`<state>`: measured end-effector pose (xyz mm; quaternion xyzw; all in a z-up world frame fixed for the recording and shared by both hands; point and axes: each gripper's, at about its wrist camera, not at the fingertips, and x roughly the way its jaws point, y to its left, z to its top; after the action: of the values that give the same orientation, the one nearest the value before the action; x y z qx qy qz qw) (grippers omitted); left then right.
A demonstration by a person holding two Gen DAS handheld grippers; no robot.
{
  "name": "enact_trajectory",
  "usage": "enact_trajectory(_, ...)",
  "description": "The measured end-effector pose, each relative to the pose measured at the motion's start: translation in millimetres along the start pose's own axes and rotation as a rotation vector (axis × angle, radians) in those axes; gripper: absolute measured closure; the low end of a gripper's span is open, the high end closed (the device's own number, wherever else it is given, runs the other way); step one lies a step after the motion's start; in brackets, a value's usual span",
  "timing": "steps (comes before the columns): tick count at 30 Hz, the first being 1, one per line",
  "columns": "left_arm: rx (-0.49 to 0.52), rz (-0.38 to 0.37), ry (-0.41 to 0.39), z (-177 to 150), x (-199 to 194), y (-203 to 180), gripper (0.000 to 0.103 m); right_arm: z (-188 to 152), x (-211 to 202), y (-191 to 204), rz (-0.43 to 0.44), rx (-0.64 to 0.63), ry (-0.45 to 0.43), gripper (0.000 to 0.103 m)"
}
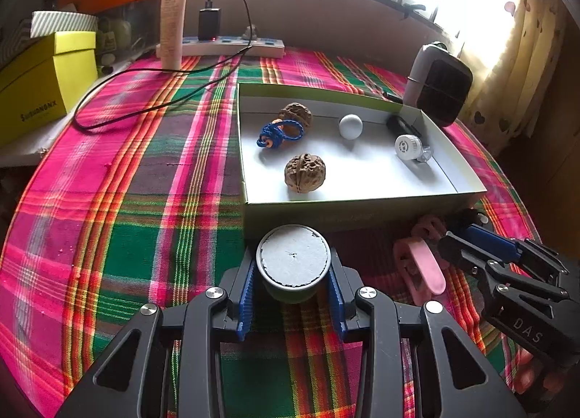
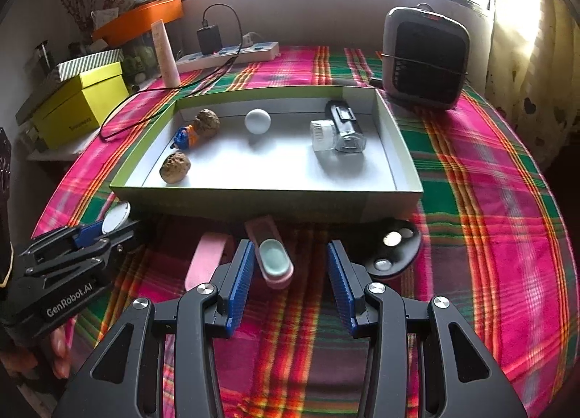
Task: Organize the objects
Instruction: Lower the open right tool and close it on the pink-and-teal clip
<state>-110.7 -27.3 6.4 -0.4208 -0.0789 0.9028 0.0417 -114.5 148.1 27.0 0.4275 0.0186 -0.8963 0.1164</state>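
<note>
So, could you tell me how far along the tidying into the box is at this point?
Two brown walnuts, a white ball, a blue cord charm and a white-capped clear bottle already lie in the shallow green-sided box. The left gripper holds a small round grey-lidded tin. The open right gripper frames a pink clip; another pink clip and a black disc wait outside.
</note>
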Motion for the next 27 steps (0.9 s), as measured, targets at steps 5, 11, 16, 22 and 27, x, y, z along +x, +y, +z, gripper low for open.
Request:
enact_trajectory(5,-0.001,-0.002,0.001,0,0,1,0.071,0,2,3,0.023,-0.016,0.004,0.06)
enact_trajectory(11,0.001,-0.001,-0.001,0,0,1,0.071,1,12,7,0.045,-0.048,0.033,0.06)
enact_trajectory(16,0.004,0.001,-0.004,1,1,-1,0.07,2,16,6,0.052,-0.07,0.032,0.06)
enact_trajectory(22,0.001,-0.003,-0.004,2,1,0,0.07,1,18,18,0.038,-0.16,0.02,0.06)
enact_trajectory(27,0.001,-0.003,-0.004,2,1,0,0.07,1,18,15,0.054,-0.154,0.019,0.06)
